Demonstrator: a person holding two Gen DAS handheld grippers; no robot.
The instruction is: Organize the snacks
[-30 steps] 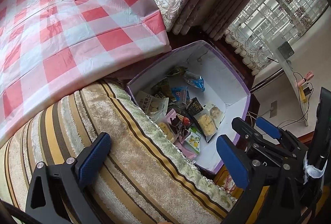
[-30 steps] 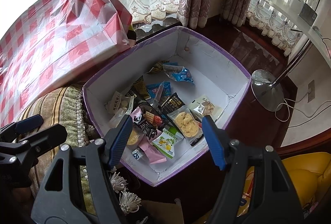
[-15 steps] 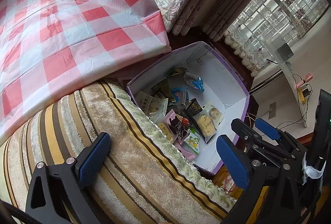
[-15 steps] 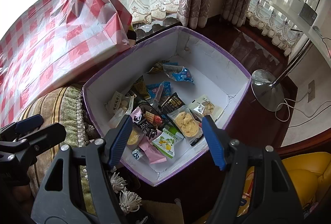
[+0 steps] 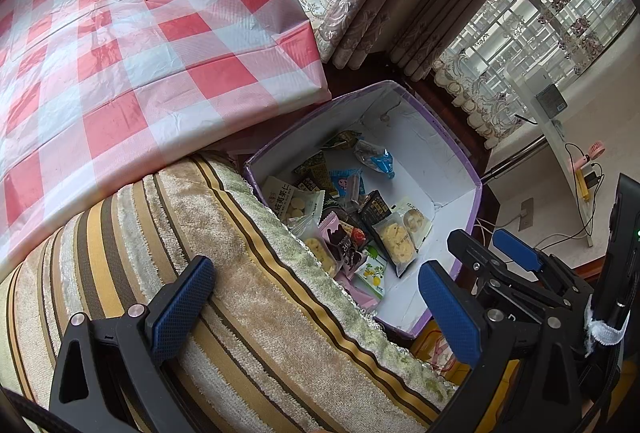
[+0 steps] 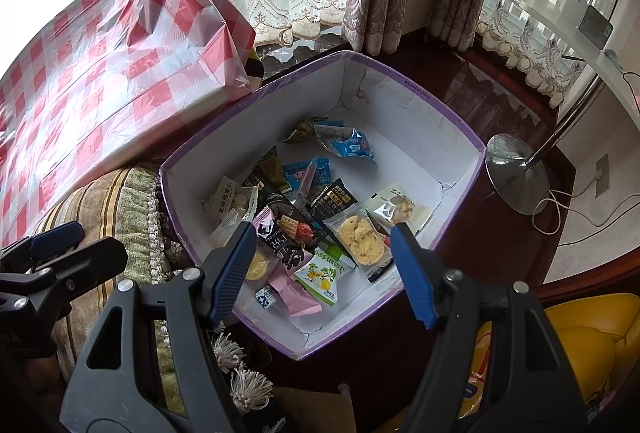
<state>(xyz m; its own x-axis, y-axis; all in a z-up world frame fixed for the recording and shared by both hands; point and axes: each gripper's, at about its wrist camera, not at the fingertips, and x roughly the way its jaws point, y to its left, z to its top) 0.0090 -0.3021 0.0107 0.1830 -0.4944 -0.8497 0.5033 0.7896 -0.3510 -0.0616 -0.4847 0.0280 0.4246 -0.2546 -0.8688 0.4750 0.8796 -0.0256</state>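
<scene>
With nothing between either pair of wide-open jaws, the right gripper (image 6: 324, 269) tilts steeply down just above the snack packets (image 6: 320, 217) piled in the box (image 6: 460, 169), the left gripper (image 5: 316, 305) over the striped cushion (image 5: 240, 273) beside it, so a careless plunge might crush the cookie packet (image 6: 360, 239) or pinch two slippery wrappers together.

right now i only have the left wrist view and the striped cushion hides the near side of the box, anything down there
Observer: Yes, a small blue-and-white packet lies by the near wall of the box, beside a pink packet.
Operator: is the right gripper holding anything
Observer: No. The right gripper hangs over the snacks, jaws apart, nothing between them.
Operator: anything on the floor right of the box
Observer: A round metal lamp base stands just past that wall.
</scene>
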